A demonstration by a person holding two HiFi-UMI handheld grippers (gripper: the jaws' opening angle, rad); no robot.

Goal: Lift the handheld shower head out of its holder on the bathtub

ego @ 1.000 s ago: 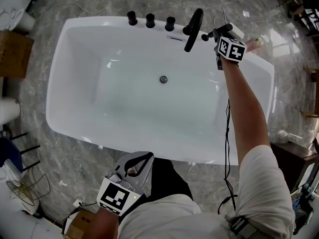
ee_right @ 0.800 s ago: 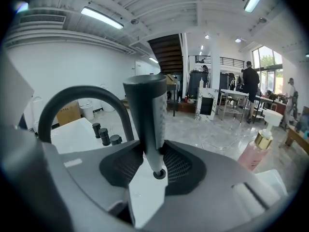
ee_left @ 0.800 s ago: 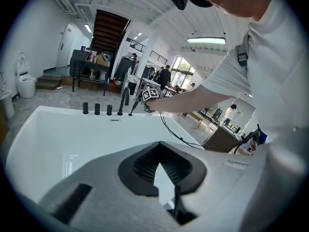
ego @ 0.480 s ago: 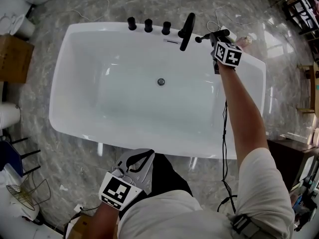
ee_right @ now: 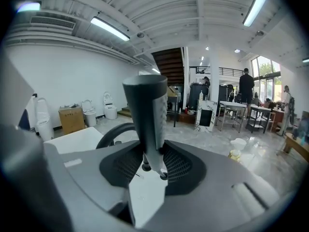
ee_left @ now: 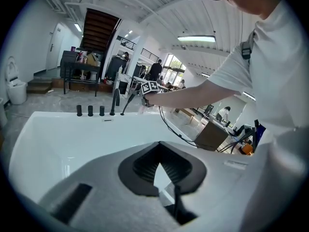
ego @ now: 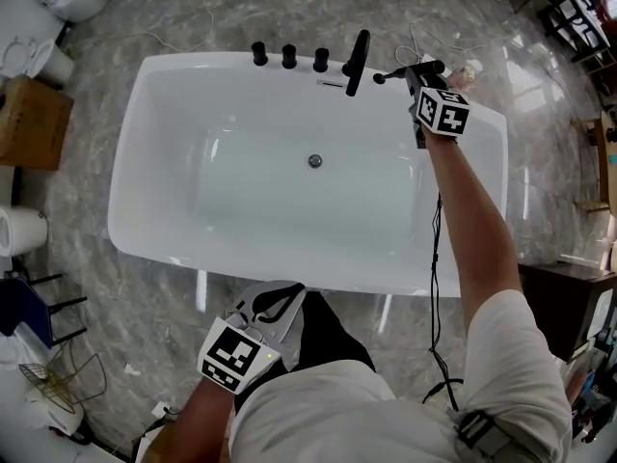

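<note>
Bathtub [ego: 241, 196]; right gripper [ego: 416, 75] jaws clamped on part-hidden shower head [ee_right: 145, 110], left gripper [ego: 291, 291] jaws together.

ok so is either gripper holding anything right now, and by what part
The right gripper is clamped on the black handheld shower head, near the lower end of its handle. The left gripper holds nothing.

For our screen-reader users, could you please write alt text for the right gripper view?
The right claw grips the black handheld shower head, upright between its pads. Behind are a white bathtub edge and toilets.
</note>
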